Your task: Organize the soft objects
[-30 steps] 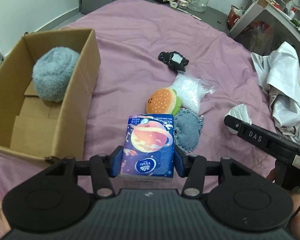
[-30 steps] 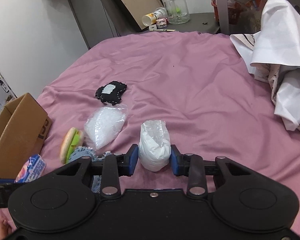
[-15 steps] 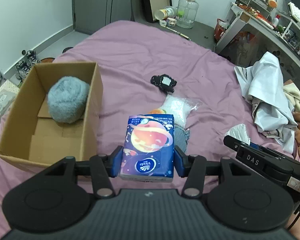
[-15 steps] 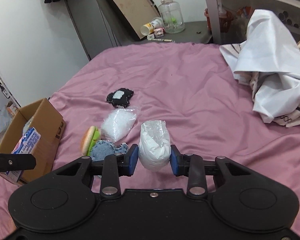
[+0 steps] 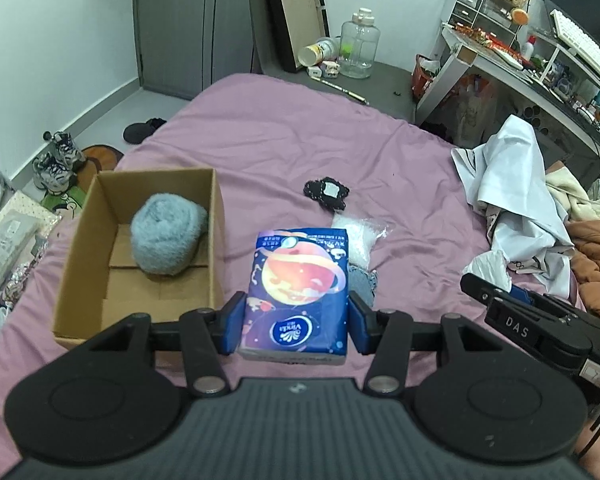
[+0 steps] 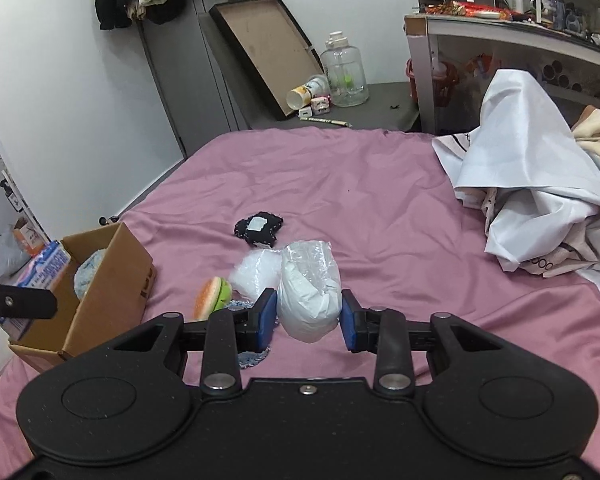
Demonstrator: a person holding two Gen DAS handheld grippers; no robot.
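Carrying both picks toward cardboard box [image 5: 216,240]: left claw [image 5: 296,320] clamped on tissue pack [image 5: 300,288], right claw [image 6: 309,318] clamped on white plastic pouch [image 6: 308,292], both above the bed [image 6: 380,208]. Next: swing over the box, open claws above grey fluffy ball [image 5: 168,236].

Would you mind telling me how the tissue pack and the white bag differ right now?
The tissue pack is a flat-sided block, printed blue with a planet; the white bag is a plain, rounded lump in crinkled clear plastic. Each is clamped in its own hand-held gripper above the bed.
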